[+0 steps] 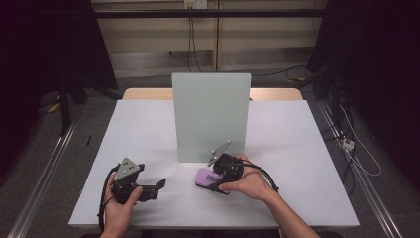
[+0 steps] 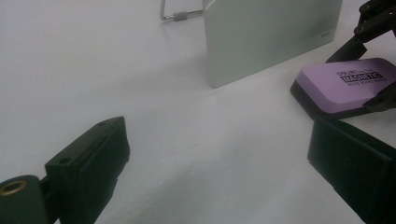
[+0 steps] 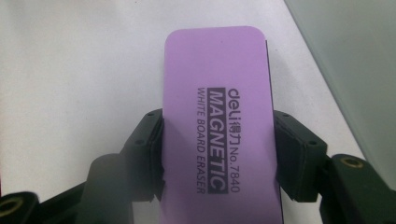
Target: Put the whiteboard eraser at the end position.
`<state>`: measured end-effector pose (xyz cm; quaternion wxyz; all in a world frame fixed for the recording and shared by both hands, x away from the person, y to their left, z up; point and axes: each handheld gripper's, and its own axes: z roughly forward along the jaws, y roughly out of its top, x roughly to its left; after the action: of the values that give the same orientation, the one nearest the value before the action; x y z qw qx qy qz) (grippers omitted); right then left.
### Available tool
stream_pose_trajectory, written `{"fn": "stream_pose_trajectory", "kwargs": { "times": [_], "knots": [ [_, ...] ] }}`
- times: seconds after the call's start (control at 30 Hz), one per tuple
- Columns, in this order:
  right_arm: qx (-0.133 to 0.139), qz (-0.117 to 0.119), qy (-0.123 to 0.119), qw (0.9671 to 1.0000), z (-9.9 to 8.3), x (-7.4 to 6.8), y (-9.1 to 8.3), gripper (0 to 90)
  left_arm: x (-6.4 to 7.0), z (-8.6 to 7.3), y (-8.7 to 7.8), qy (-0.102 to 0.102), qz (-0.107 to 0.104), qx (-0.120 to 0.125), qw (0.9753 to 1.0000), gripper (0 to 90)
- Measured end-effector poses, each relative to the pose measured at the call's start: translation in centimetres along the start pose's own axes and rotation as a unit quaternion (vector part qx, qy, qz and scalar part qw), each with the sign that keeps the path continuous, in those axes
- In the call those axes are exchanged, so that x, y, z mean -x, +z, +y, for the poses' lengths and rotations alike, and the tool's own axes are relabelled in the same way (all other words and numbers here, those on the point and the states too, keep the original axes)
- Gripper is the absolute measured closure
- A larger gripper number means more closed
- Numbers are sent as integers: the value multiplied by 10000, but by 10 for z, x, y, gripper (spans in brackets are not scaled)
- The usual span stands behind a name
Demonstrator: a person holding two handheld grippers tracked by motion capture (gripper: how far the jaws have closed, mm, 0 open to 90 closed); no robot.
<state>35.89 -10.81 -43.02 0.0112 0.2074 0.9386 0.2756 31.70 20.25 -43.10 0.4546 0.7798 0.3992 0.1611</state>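
Gripping the purple whiteboard eraser (image 3: 219,126) across its two long sides, the right gripper (image 1: 218,179) has one black jaw pressed against each edge; right gripper view shows both pads flush to the eraser's flanks. Eraser sits on the white table (image 1: 148,129), near the front edge and right of centre, just in front of the upright board (image 1: 211,116).

Left gripper (image 1: 157,186): jaws spread wide, nothing between them, bare tabletop visible through the gap in left gripper view. It sits at front left, well apart from the eraser, held in the left hand (image 1: 121,201).

Open room: broad bare tabletop to the left of the board and along the right side. Board stands near the table's middle, its lower edge close behind the eraser, so space there is tight. A thin wire stand (image 2: 180,15) shows behind the board in left gripper view.

Materials and shapes: eraser is a flat rounded-corner rectangle, matte purple top with black print reading "MAGNETIC WHITE BOARD ERASER", over a dark base layer (image 2: 322,109). Board is a pale grey-green panel, smooth, with rounded top corners. Table surface is matte white, and a strip of wood shows at its far edge. Jaw pads are blocky matte black.
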Motion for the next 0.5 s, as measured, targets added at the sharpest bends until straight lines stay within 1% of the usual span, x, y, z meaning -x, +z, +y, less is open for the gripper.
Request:
{"fn": "stream_pose_trajectory", "kwargs": {
  "times": [0.1,0.23,0.27,0.4,0.43,0.5],
  "knots": [
    [9,-47,-84,10000,0,-1,0,411,-1,0,0,7,-22,-44,10000,54],
    [-7,-21,-54,10000,0,-1,1,398,-1,0,0,1,-27,-23,10000,54],
    [-34,-25,-75,10000,-1,-1,2,388,-1,0,-1,7,-28,-61,10000,54],
    [-160,-19,-103,9998,-1,-2,6,329,-1,0,-1,-11,-15,-28,10000,54],
    [-149,-1,-89,9998,-1,-2,6,306,-1,0,0,-16,-16,-30,10000,54],
    [-156,-53,-78,9998,-1,-2,6,240,-1,0,-1,-15,-26,-63,10000,54]
  ]
}}
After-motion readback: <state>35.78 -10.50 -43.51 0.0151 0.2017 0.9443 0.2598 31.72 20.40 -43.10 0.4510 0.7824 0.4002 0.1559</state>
